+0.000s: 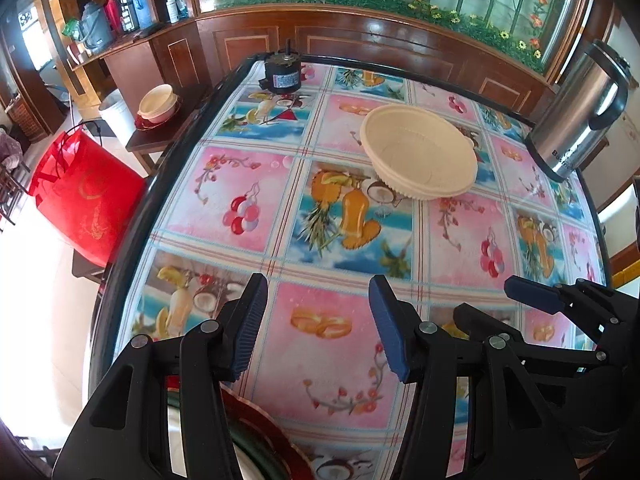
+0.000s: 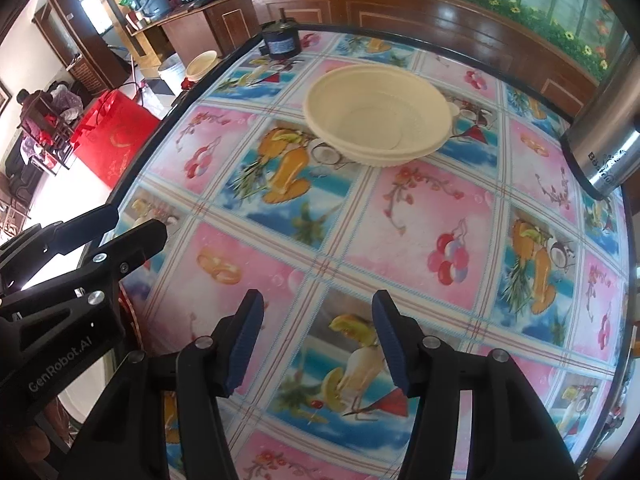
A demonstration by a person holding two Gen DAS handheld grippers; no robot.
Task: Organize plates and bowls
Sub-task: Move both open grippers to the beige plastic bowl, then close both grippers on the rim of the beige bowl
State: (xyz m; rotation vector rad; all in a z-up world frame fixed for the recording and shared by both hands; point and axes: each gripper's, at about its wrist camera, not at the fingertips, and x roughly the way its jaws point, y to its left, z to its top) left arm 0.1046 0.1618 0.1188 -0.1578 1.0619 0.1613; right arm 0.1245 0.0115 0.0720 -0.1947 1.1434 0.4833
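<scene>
Left gripper [image 1: 318, 320]: its jaws stand apart and nothing is between them; it hangs over the near part of the table.
Right gripper [image 2: 318, 340]: also released, jaws apart, nothing held; it is just beside the left one, on its right.
Cream bowl [image 2: 378, 120]: it sits upright on the flowered tablecloth [image 2: 420, 220], in the far half of the table, well apart from both grippers. At the near edge two rims show, so I judge that it is two bowls nested, but I cannot be sure.
Red-rimmed plate [image 1: 256, 436]: only a part is visible, at the near table edge, under the left gripper.
Deciding relation: the bowl lies ahead of both grippers. From the right gripper it is almost straight ahead; from the left one it is ahead and a little to the right. So the right gripper seems better lined up with it. The bowl is round, so no long axis matters; the near rim is the part to take.
Other things: a steel kettle [image 1: 580, 120] at the far right, a black motor [image 1: 282, 74] at the far edge.
</scene>
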